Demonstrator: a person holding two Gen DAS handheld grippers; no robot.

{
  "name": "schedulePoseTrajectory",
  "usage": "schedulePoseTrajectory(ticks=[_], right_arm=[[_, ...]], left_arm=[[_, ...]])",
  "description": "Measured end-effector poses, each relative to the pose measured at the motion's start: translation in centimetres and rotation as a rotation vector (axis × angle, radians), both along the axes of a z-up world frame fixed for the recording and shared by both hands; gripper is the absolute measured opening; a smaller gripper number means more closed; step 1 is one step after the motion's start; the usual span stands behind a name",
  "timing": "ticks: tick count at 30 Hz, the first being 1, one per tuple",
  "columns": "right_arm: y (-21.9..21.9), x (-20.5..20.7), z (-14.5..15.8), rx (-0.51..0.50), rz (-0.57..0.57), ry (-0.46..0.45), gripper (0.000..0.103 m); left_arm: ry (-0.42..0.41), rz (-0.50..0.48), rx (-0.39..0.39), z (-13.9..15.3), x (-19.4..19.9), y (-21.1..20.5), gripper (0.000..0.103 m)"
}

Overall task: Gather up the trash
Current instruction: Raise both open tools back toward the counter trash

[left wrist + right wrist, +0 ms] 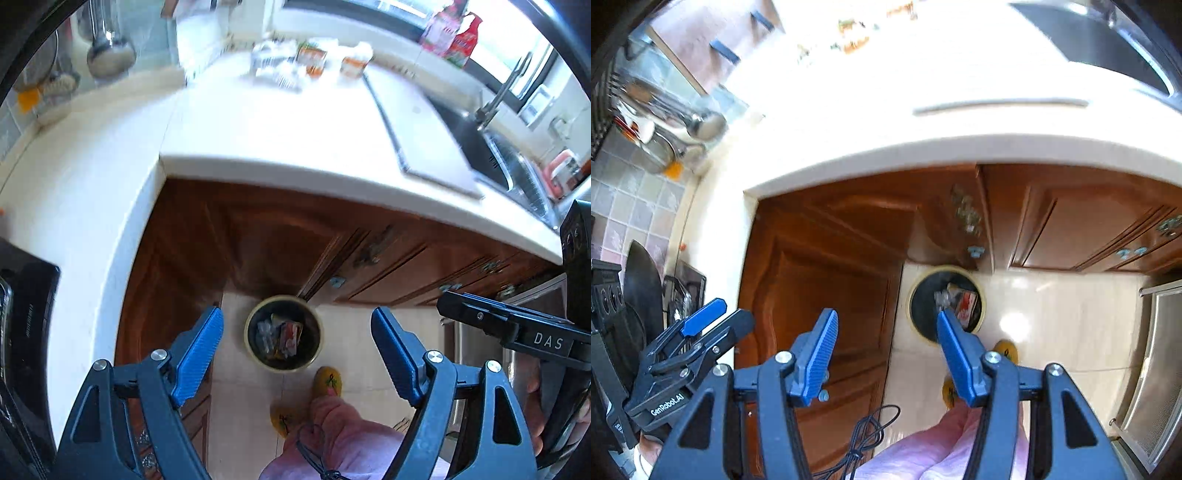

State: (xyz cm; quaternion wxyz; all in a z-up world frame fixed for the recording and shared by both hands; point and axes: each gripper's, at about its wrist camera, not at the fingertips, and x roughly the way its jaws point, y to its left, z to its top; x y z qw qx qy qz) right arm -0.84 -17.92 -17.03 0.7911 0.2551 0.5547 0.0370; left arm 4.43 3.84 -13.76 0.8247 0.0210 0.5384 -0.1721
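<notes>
A round trash bin (248,334) (921,314) stands on the tiled floor in the corner of the wooden cabinets, with wrappers (286,336) (964,304) inside it. My left gripper (297,314) hangs high above the bin, open, with nothing between its blue pads. My right gripper (886,314) is beside it, also open with nothing between its pads, and its right fingertip overlaps the bin in the picture. On the white counter (277,125) at the back lie small orange cartons (312,59) and crumpled clear plastic (271,61), blurred in the right wrist view.
A white board (424,129) lies next to the steel sink (498,166) with its faucet (495,103). A black stove (22,314) is at the left and a steel appliance (1156,369) at the right. A person's yellow slippers (327,380) and pink garment (351,435) are below me.
</notes>
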Motion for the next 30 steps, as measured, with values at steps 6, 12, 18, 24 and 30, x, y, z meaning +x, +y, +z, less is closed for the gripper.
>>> schedulePoseTrajectory(ticks=[6, 12, 18, 24, 30], right_arm=[[-0.5, -1.2, 4.0, -0.012, -0.043, -0.088, 0.057], [-0.7, -2.0, 6.7, -0.022, -0.069, -0.153, 0.057], [-1.1, -2.0, 9.6, -0.051, -0.073, -0.209, 0.057], [-2.2, -1.2, 11.7, -0.074, -0.076, -0.277, 0.057], [-4.6, 2.3, 13.1, -0.078, -0.092, -0.333, 0.057]], left_arm=[[-0.103, -0.052, -0.005, 5.0, -1.3, -1.5, 0.081], [-0.174, -0.076, -0.026, 8.5, -1.9, -2.3, 0.082], [-0.234, -0.074, -0.052, 10.7, -1.6, -2.2, 0.087], [-0.265, -0.066, -0.062, 12.1, -0.3, -2.8, 0.088], [-0.291, -0.043, -0.039, 12.3, 2.8, -4.0, 0.091]])
